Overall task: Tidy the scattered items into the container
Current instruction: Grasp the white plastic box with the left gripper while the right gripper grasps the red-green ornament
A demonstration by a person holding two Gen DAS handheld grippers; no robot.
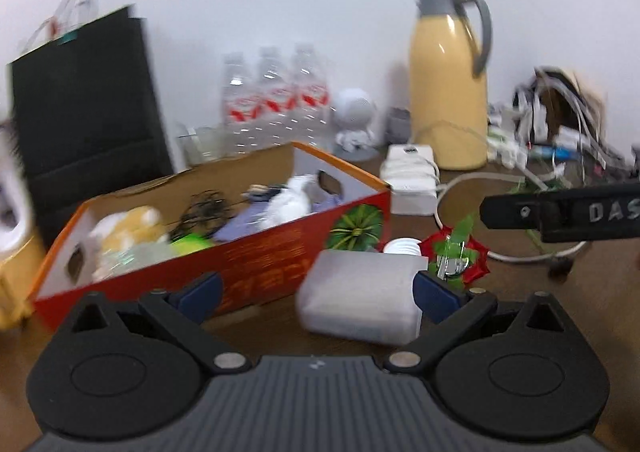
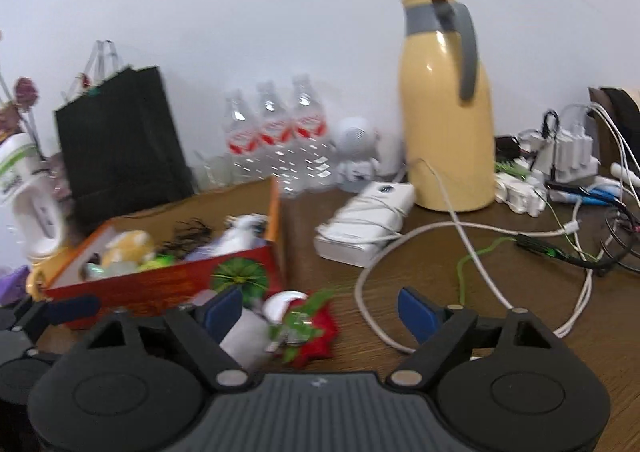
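Clutter: white jar beside red box | thermos behind

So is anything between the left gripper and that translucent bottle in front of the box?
Nothing visible. The bottle lies on its side between the open left gripper's fingers, with the box just behind it and the red flower beyond its cap.

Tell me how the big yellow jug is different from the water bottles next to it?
The yellow jug is much taller and wider than the water bottles. The jug is solid yellow, so nothing shows through; the bottles are clear with red labels. The jug has a grey handle; the bottles have none. There is one jug but three bottles in a row. Both stand upright on the table by the wall.
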